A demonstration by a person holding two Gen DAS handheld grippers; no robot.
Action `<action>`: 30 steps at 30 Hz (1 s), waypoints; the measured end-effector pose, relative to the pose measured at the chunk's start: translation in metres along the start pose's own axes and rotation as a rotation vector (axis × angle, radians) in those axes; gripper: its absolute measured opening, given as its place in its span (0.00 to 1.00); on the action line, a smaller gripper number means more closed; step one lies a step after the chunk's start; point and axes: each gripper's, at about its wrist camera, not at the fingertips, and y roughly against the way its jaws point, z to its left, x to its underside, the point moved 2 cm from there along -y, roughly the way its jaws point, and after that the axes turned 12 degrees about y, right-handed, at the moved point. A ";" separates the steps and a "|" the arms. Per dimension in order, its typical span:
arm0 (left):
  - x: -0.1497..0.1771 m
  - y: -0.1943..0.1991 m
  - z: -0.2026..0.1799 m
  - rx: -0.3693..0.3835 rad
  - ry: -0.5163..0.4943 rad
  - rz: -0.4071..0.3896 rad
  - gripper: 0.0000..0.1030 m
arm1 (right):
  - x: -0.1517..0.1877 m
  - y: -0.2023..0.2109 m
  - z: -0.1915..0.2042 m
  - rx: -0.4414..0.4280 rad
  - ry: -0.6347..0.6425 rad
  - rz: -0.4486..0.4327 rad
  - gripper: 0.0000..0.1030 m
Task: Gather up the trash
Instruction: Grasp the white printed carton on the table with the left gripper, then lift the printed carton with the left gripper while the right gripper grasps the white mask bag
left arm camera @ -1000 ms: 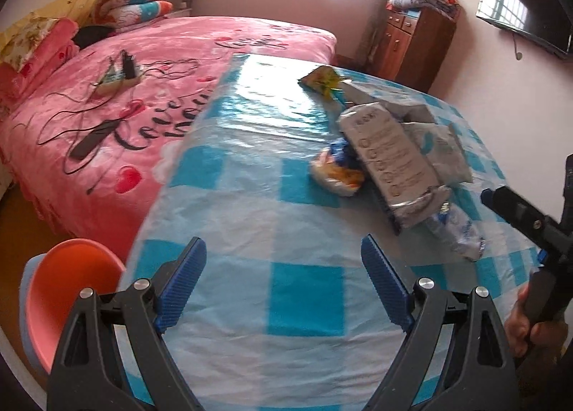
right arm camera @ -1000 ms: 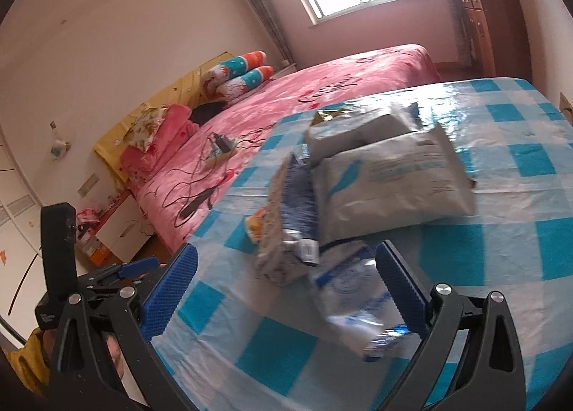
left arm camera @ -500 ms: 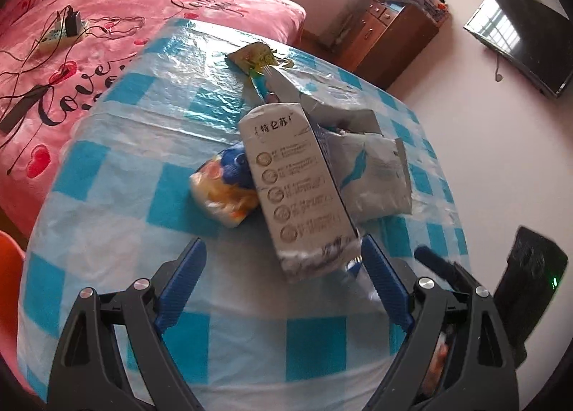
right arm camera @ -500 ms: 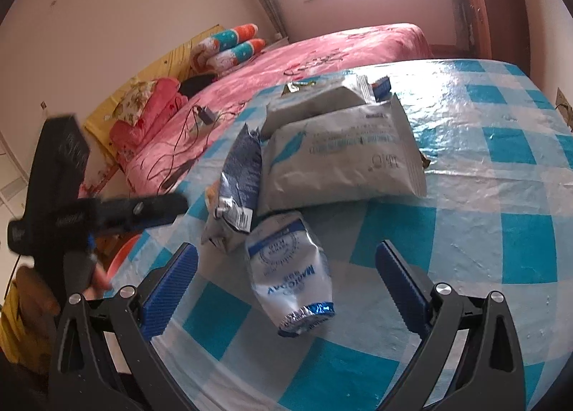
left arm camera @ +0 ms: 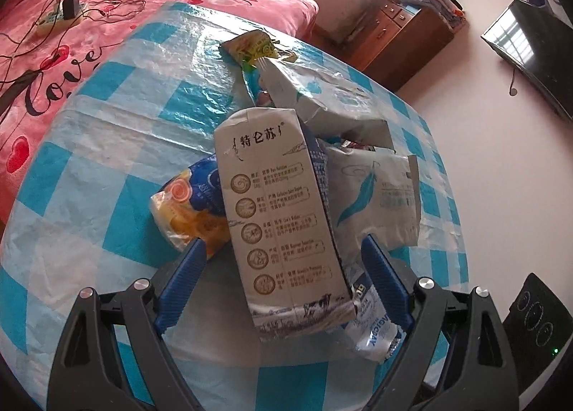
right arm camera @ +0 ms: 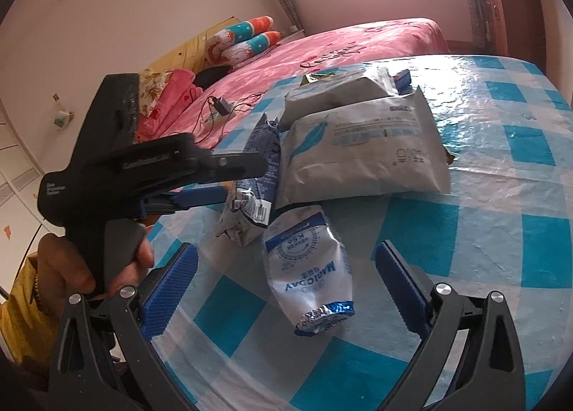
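Left wrist view takes in a round table (left arm camera: 107, 146) under a glossy blue-and-white checked plastic cloth, creased and shining, its near edge cut off by the frame. Behind it a pink bed (left arm camera: 89, 17) with script lettering runs out of the picture at the left.

The trash sits heaped near the table's middle. The largest piece, a flat grey-white pouch with a blue feather print (right arm camera: 365, 149), lies partly under a second crumpled grey bag (right arm camera: 333, 92), so its far end is hidden. A tall milk carton bag (left arm camera: 283, 217), smooth, printed with brown round emblems, stands tilted and covers much of what lies behind it. To its left is a soft orange-and-blue snack packet (left arm camera: 189, 207), half hidden by the carton. A small white-and-blue foil pouch (right arm camera: 308, 267), wrinkled with a crimped silver end, lies nearest the right gripper. A yellow-green wrapper (left arm camera: 250, 47) rests at the far side; its print is too small to read.

The left gripper (left arm camera: 283, 267) has its ribbed blue fingers spread wide either side of the carton's lower end, probably not touching it. The right gripper (right arm camera: 286, 278) likewise stands wide apart around the foil pouch, gripping nothing. A hand (right arm camera: 82, 267) in a yellow sleeve holds the left tool's handle.
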 end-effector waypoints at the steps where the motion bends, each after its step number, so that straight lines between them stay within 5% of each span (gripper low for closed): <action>1: -0.001 -0.001 -0.001 -0.003 0.000 -0.003 0.86 | 0.000 -0.001 0.000 -0.005 0.000 0.002 0.95; 8: -0.002 -0.006 -0.005 -0.020 -0.011 -0.025 0.86 | -0.003 -0.002 0.003 -0.032 0.011 0.007 0.95; 19: -0.002 -0.008 0.001 -0.048 0.010 -0.064 0.58 | -0.002 -0.012 0.001 -0.027 0.012 0.047 0.95; 24: 0.001 -0.006 0.001 -0.056 0.005 -0.077 0.57 | -0.003 -0.018 0.008 0.008 0.054 0.074 0.95; 27: 0.001 -0.004 0.004 -0.052 0.014 -0.083 0.56 | -0.003 -0.021 0.010 0.025 0.069 0.084 0.93; 30: -0.001 0.003 0.007 -0.041 0.026 -0.097 0.55 | -0.001 -0.029 0.009 0.037 0.078 0.111 0.79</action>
